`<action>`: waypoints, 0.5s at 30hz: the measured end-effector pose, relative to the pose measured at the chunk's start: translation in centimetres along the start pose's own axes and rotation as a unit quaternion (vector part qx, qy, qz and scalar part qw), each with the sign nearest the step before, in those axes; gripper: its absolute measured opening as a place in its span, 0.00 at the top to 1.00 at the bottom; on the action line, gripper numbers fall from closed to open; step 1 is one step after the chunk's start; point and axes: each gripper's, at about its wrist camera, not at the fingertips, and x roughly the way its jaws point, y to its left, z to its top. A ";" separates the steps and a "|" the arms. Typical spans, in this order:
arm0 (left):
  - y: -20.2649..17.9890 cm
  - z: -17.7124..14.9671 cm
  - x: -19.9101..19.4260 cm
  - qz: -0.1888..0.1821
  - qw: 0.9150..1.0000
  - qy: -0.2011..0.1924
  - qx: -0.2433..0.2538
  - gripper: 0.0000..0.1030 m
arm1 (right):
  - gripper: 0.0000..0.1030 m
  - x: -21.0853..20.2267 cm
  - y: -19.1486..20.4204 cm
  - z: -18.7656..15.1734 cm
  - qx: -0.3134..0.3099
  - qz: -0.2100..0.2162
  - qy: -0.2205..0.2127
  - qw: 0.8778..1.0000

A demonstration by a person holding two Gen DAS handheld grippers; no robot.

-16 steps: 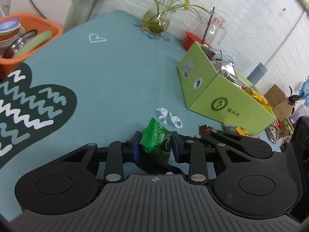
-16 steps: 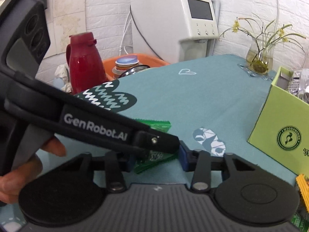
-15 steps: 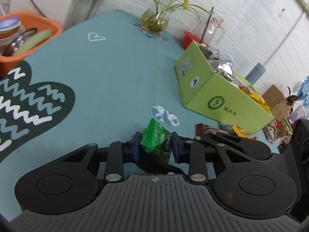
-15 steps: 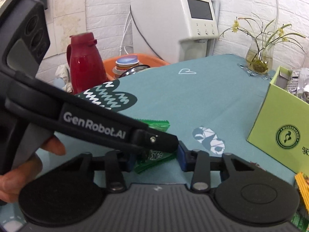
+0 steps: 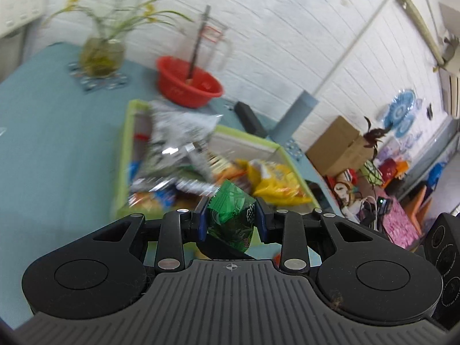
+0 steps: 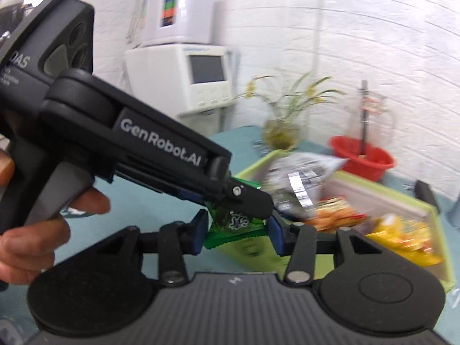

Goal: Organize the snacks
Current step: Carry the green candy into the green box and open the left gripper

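My left gripper (image 5: 231,220) is shut on a green snack packet (image 5: 233,215) and holds it in the air over the near edge of the lime-green box (image 5: 122,155). The box holds several snack bags, silver (image 5: 178,132) and yellow (image 5: 273,181). In the right wrist view the left gripper (image 6: 253,201) crosses in front with the green packet (image 6: 233,227) in its tips. That packet sits between the blue pads (image 6: 198,235) of my right gripper (image 6: 237,234), which stands open around it. The box (image 6: 402,201) lies just beyond.
A red bowl (image 5: 188,87) and a glass jug (image 5: 212,43) stand behind the box by the white brick wall. A flower vase (image 5: 100,54) stands at the far left on the teal tablecloth (image 5: 57,132). A white appliance (image 6: 198,77) is at the back. A cardboard box (image 5: 339,146) sits off the table's right end.
Both grippers have lifted from the tablecloth and moved toward the green box. The left gripper still holds the green packet, now above the box's open top.
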 end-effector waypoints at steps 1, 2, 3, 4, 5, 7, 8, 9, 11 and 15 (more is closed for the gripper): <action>-0.8 0.9 1.4 0.000 1.000 0.005 0.011 0.91 | 0.51 0.3 -1.4 0.3 0.004 -0.009 0.002 1.000; -1.4 1.8 2.7 0.000 1.000 0.008 0.020 0.91 | 0.51 0.7 -2.7 0.6 0.007 -0.016 0.003 1.000; -1.9 2.6 3.9 0.001 1.000 0.011 0.025 0.91 | 0.50 1.3 -3.9 0.9 0.009 -0.022 0.006 1.000; -2.4 3.4 5.4 0.003 0.999 0.015 0.030 0.91 | 0.49 1.9 -5.1 1.1 0.011 -0.028 0.011 0.999; -2.6 4.1 6.8 0.005 0.999 0.020 0.035 0.91 | 0.47 2.5 -6.3 1.2 0.013 -0.033 0.016 0.999; -2.7 5.3 9.5 0.017 0.999 0.026 0.044 0.91 | 0.45 4.2 -8.4 1.2 0.022 -0.035 0.031 0.999; -2.5 5.7 10.8 0.022 0.998 0.031 0.043 0.91 | 0.45 5.1 -9.3 1.0 0.026 -0.032 0.039 0.998; -2.1 6.1 12.1 0.026 0.998 0.038 0.041 0.91 | 0.45 6.1 -10.1 0.9 0.029 -0.029 0.049 0.998; -1.1 6.3 13.8 0.035 0.998 0.044 0.042 0.90 | 0.43 7.9 -11.4 0.5 0.036 -0.015 0.065 0.997; -1.1 5.6 14.4 0.051 0.994 0.030 0.089 0.74 | 0.34 8.9 -12.2 0.1 0.060 0.024 0.070 0.995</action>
